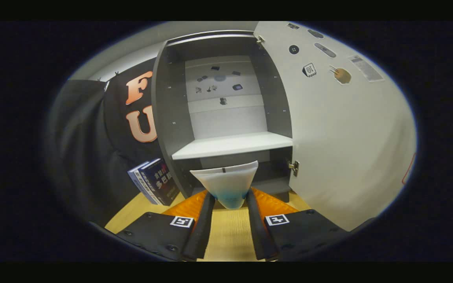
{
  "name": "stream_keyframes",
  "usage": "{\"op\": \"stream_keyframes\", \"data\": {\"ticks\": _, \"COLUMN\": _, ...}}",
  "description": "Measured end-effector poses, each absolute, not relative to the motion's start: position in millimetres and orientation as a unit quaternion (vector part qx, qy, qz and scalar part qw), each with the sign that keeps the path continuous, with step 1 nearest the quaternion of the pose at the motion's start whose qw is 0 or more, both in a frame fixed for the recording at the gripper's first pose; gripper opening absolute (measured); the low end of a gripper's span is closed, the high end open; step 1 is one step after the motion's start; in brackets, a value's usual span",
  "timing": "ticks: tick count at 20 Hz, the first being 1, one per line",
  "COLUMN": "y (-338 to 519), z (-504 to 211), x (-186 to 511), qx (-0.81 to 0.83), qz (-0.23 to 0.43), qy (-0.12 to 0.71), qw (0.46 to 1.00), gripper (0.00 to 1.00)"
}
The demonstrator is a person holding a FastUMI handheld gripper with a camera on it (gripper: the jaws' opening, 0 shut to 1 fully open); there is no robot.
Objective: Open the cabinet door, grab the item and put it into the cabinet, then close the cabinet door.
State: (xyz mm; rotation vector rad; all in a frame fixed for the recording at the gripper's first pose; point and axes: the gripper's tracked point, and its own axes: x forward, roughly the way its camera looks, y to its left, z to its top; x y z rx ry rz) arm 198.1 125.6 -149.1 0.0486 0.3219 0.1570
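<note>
tool [229, 198]: two long black fingers [204, 226], orange ribbed panels on their outer sides | mounts: broad black matte blocks behind each finger, dark round screws along the edges | markings: one square black-and-white tag on top of each block

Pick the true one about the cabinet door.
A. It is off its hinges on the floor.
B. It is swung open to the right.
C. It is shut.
B: the door stands open to the right, hung on its hinges, showing the cabinet shelf.
</note>
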Motion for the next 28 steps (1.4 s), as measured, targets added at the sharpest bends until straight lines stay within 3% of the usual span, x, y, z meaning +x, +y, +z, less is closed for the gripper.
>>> {"op": "stream_keyframes", "data": {"ticks": 7, "y": 137.2, "z": -72.4, "x": 311.1, "qx": 0.017, "qz": 0.069, "qy": 0.142, "qw": 0.987, "gripper": 0.53}}
{"op": "stream_keyframes", "data": {"ticks": 15, "y": 138.5, "z": -102.9, "x": 418.7, "qx": -0.013, "qz": 0.035, "qy": 0.254, "qw": 0.967, "gripper": 0.53}}
{"op": "stream_keyframes", "data": {"ticks": 19, "y": 145.2, "z": -126.0, "x": 430.6, "qx": -0.022, "qz": 0.039, "qy": 0.304, "qw": 0.952, "gripper": 0.53}}
{"op": "stream_keyframes", "data": {"ticks": 28, "y": 152.7, "z": -136.2, "x": 447.5, "qx": -0.049, "qz": 0.035, "qy": 0.301, "qw": 0.952, "gripper": 0.56}}
